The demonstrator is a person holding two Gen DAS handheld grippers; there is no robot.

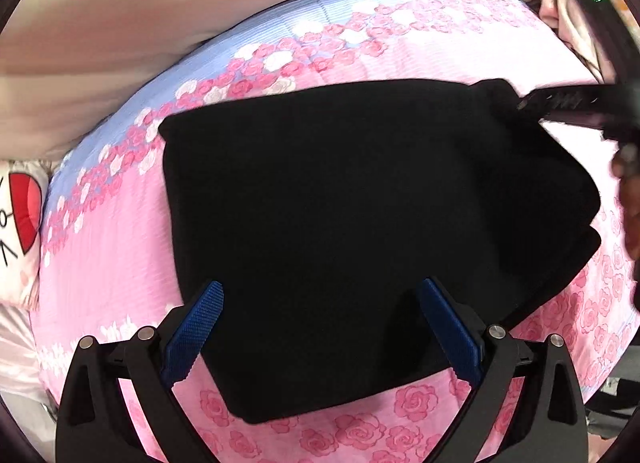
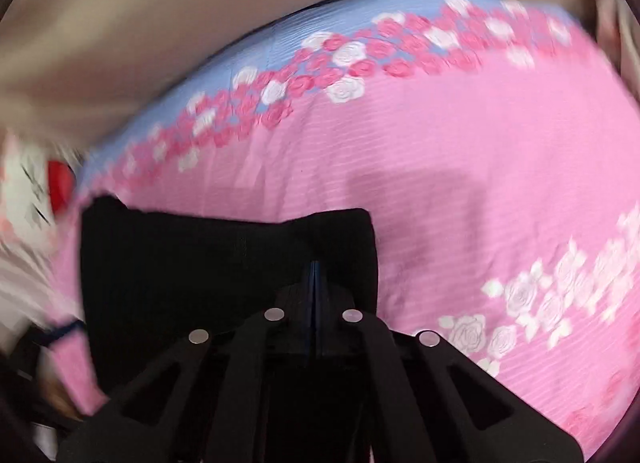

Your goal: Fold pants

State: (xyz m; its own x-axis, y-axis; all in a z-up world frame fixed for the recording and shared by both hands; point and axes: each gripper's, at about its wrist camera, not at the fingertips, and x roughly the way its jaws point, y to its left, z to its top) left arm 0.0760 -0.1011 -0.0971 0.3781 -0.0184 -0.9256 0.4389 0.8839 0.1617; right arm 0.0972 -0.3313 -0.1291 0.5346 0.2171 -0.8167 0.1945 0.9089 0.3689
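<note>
The black pants (image 1: pixel 360 223) lie already folded into a thick block on the rose-printed bed (image 1: pixel 120 243); the right claw (image 2: pixel 315 275) is pressed together, pinching their far corner; the left claw (image 1: pixel 320 327) hovers spread over the near edge, cloth below but not gripped; the block's long axis runs between them.

My two handheld grippers, matte black with blue pads.

I'm seeing the left gripper (image 1: pixel 320 303) showing black forked arms, round silver pins and knurled blue pads (image 1: pixel 448 327); the right gripper (image 2: pixel 315 267) is wearing the same black frame, four silver pins, thin blue edges.
</note>
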